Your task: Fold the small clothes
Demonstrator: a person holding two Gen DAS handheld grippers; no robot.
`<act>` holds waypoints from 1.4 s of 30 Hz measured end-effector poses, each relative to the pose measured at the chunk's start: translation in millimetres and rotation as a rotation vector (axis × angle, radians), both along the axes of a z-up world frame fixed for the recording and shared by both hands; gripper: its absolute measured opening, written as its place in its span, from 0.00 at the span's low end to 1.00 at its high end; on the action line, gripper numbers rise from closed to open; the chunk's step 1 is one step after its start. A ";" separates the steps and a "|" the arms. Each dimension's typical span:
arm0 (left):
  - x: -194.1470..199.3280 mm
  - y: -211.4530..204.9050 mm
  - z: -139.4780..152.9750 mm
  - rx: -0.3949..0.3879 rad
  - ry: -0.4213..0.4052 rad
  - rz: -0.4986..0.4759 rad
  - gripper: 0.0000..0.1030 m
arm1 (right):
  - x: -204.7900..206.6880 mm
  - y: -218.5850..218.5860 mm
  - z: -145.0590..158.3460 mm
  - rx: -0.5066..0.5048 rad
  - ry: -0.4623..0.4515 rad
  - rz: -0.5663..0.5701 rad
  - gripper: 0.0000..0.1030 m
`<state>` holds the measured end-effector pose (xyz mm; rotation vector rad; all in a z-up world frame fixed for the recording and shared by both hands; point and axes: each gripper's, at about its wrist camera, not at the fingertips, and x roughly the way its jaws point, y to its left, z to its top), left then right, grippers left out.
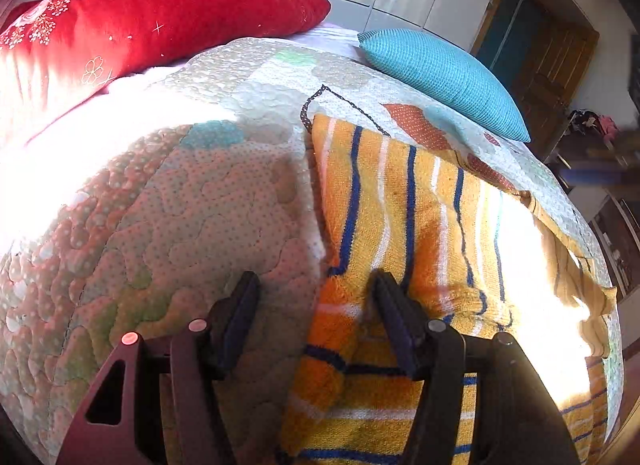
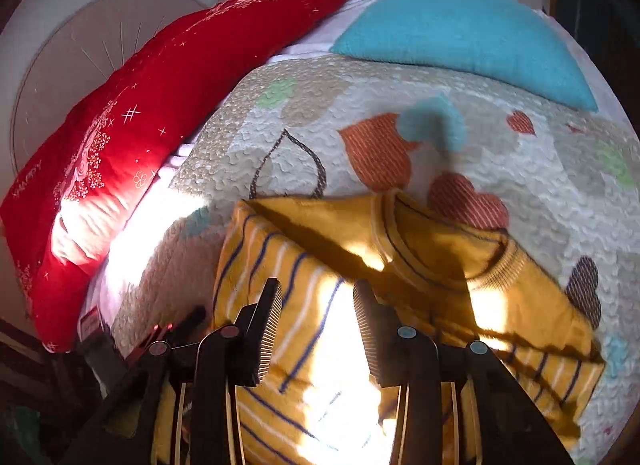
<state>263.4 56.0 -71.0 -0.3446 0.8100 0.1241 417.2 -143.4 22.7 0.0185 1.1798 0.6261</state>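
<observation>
A patterned quilt point(image 2: 520, 193) carries the yellow striped sweater point(image 2: 320, 329), lying flat with its collar toward the pillows and its long axis running back to the cameras, while the left gripper point(image 1: 316, 285) and right gripper point(image 2: 316, 293) hover wide open, holding nothing.

We lose the lower part of the striped sweater point(image 1: 400, 201) behind the left gripper point(image 1: 316, 285) and past the bottom edge of the frame. Sun glare washes out its right side. At the far right, the clutter on the shelves point(image 1: 600, 133) is too blurred to name. The red pillow point(image 1: 160, 17) is cut off at the upper left.
</observation>
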 end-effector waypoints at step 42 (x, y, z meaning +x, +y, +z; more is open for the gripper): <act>-264.5 -49.7 6.7 -0.224 0.075 -0.176 0.68 | -371.8 -205.9 -158.9 0.600 0.246 -0.261 0.50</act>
